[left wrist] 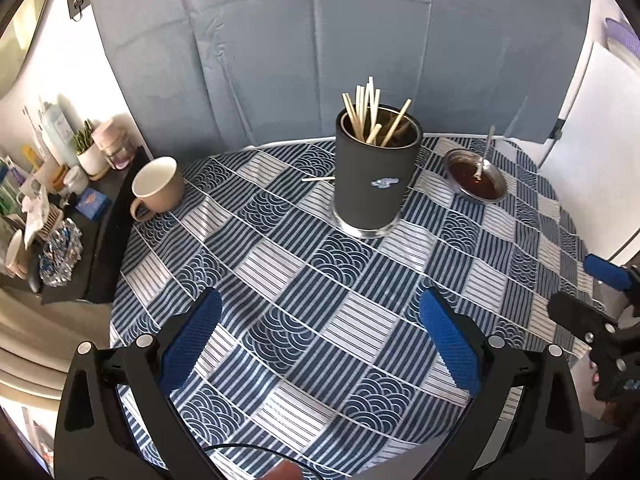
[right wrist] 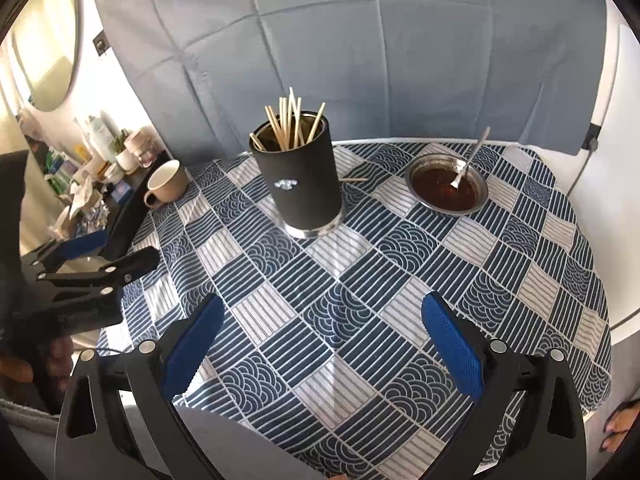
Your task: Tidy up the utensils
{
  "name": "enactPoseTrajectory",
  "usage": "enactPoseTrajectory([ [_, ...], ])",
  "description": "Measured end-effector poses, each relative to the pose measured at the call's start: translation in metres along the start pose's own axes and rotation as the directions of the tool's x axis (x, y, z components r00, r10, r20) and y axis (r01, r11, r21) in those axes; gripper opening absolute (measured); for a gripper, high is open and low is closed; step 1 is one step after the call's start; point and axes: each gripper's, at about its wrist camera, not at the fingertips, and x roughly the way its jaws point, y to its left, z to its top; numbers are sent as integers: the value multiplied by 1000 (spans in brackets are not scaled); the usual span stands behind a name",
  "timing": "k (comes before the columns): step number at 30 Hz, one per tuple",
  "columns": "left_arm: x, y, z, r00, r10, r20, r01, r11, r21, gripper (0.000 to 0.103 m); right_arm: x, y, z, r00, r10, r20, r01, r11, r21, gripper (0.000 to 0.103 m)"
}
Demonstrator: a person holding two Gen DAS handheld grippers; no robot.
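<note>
A black cylindrical holder (left wrist: 374, 176) (right wrist: 299, 184) stands upright at the far middle of the table, with several wooden chopsticks (left wrist: 366, 114) (right wrist: 290, 120) sticking up out of it. One loose chopstick (left wrist: 318, 179) (right wrist: 354, 179) lies flat on the cloth behind the holder. A metal bowl of dark sauce (left wrist: 476, 178) (right wrist: 446, 186) sits to the right with a metal spoon (left wrist: 485, 156) (right wrist: 469, 162) leaning in it. My left gripper (left wrist: 320, 312) is open and empty above the near cloth. My right gripper (right wrist: 322, 316) is open and empty too.
A beige mug (left wrist: 156, 186) (right wrist: 166, 182) stands at the far left of the round table with the blue patterned cloth (left wrist: 304, 320) (right wrist: 360, 320). A cluttered black shelf (left wrist: 68, 200) is left of the table. A grey-blue backdrop (left wrist: 320, 40) hangs behind.
</note>
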Motion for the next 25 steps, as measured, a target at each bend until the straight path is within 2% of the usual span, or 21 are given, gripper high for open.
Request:
enactPoseTrajectory([
  [10, -6, -3, -4, 999, -32, 14, 32, 999, -18, 97, -7, 6, -1, 999, -20, 29, 21, 999, -44, 95],
  [19, -1, 4, -6, 999, -44, -18, 43, 997, -64, 97, -4, 7, -2, 1000, -5, 22, 6, 999, -52, 95],
  [25, 2, -2, -7, 997, -59, -41, 58, 998, -37, 97, 2, 9, -1, 1000, 17, 1, -17, 998, -53, 95],
])
